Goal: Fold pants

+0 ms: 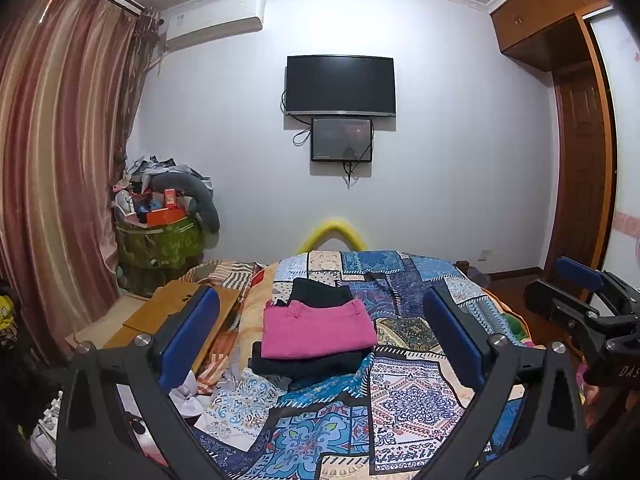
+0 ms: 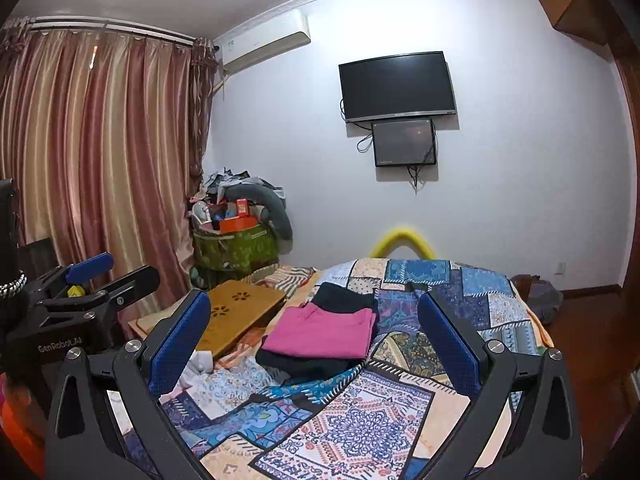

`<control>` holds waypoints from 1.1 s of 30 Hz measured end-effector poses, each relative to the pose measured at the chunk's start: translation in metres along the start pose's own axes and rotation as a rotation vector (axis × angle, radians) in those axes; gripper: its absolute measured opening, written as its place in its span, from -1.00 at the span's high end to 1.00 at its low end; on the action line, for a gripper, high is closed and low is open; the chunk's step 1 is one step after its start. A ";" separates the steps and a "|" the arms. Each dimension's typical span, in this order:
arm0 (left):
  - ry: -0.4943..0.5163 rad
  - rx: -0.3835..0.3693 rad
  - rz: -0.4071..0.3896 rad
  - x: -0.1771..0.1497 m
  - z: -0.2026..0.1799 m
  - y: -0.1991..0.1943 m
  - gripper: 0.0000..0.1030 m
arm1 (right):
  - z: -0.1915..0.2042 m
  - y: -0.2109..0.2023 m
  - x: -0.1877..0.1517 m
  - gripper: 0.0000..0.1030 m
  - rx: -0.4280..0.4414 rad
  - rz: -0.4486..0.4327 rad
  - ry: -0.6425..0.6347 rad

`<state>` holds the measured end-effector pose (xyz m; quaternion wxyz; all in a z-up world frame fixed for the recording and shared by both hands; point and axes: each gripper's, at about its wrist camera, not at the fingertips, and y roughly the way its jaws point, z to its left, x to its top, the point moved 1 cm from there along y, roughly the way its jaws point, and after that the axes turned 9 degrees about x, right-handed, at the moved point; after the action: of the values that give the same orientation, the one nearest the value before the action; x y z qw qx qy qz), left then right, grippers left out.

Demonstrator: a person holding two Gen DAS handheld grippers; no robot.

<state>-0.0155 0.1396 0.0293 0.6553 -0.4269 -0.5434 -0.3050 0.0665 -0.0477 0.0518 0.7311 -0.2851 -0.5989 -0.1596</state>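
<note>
A bed (image 1: 420, 408) under a patchwork quilt (image 2: 360, 424) is filling both views, serving as the folding surface. Beside it a wooden lap tray (image 2: 236, 316) is lying flat, out of the way. On the quilt, near the far half, a stack of pants is sitting: pink pants (image 1: 316, 330) folded square on top, dark pants (image 1: 308, 366) beneath and another dark pair (image 1: 320, 292) behind, likely piled so finished pieces are staying together. The left claw (image 1: 320, 340) and the right claw (image 2: 316, 336) are both hovering well short of the stack, each spread wide and gripping nothing, apparently because no fresh garment is in reach.
</note>
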 end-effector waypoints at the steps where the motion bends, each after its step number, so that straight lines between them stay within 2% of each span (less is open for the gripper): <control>1: -0.001 -0.001 0.000 0.000 0.000 0.000 -0.99 | 0.000 0.000 0.000 -1.00 0.000 0.000 0.000; 7: -0.005 -0.030 0.012 0.001 0.001 0.002 -0.99 | -0.001 0.000 0.000 -1.00 -0.001 -0.005 0.004; 33: 0.010 -0.068 0.023 -0.002 -0.004 0.006 -0.99 | -0.004 -0.001 -0.001 -1.00 -0.004 -0.006 0.022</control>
<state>-0.0092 0.1384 0.0257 0.6464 -0.4537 -0.5246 -0.3181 0.0689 -0.0505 0.0507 0.7365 -0.2829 -0.5916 -0.1662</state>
